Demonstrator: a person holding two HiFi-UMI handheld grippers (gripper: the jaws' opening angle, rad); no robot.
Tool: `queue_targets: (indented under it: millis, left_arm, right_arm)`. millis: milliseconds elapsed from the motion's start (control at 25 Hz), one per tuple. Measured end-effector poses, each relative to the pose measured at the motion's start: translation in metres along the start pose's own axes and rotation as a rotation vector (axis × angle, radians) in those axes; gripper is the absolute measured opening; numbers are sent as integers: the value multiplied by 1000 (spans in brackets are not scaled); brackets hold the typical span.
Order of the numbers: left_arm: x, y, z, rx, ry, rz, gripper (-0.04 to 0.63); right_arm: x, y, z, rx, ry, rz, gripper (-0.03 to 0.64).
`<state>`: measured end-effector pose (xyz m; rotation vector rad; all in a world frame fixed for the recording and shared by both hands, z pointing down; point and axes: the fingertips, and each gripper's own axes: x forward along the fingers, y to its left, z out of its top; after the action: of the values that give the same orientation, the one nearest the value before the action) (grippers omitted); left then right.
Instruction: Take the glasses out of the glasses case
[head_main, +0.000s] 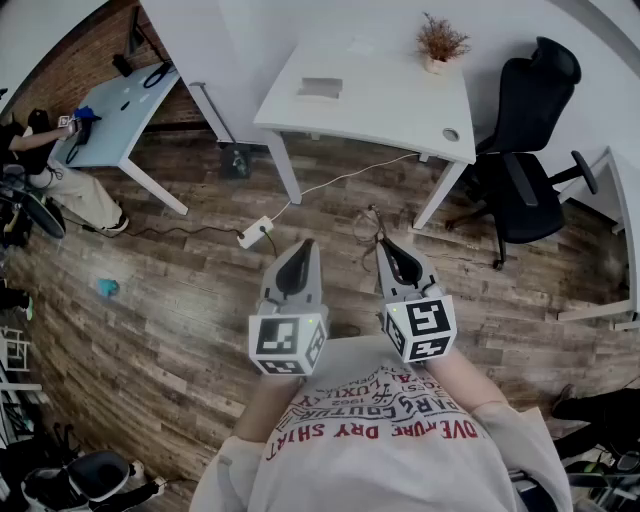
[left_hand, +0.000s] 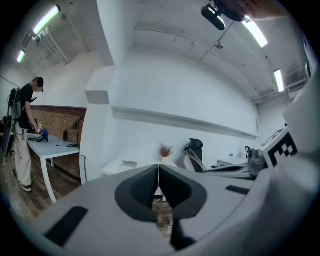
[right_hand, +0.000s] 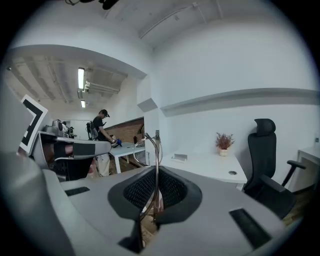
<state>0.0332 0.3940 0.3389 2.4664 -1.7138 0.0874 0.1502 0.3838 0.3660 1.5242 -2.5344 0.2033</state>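
A thin wire-framed pair of glasses (right_hand: 150, 146) is clamped between the pads of my right gripper (right_hand: 156, 172) and sticks up from the shut jaws. In the head view the glasses (head_main: 375, 226) show as fine wire at the tip of the right gripper (head_main: 386, 248), held over the wooden floor. My left gripper (head_main: 303, 246) hangs beside it, its jaws pressed together with nothing in them (left_hand: 158, 172). A grey glasses case (head_main: 320, 87) lies on the white table (head_main: 400, 110) ahead, well away from both grippers, and is also seen small as the case (right_hand: 179, 157) in the right gripper view.
A potted dry plant (head_main: 440, 45) stands on the table's far right. A black office chair (head_main: 535, 130) is to its right. A power strip (head_main: 255, 232) with a cable lies on the floor. A person (head_main: 50, 170) works at another desk (head_main: 125, 105) on the left.
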Motion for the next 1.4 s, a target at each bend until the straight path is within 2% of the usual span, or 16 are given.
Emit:
queue_targets:
  millis: [480, 840, 1120, 1400]
  left_arm:
    - [11, -5, -16, -21, 34, -2, 8]
    - [25, 5, -23, -12, 70, 11, 8]
    - [50, 37, -28, -14, 100, 20, 8]
    - [95, 92, -15, -27, 104, -1, 8]
  right_arm:
    - [0, -8, -8, 14, 10, 6, 28]
    - [18, -8, -15, 40, 21, 44, 28]
    - [59, -9, -11, 34, 40, 41, 28]
    - [128, -12, 5, 50, 58, 21, 28]
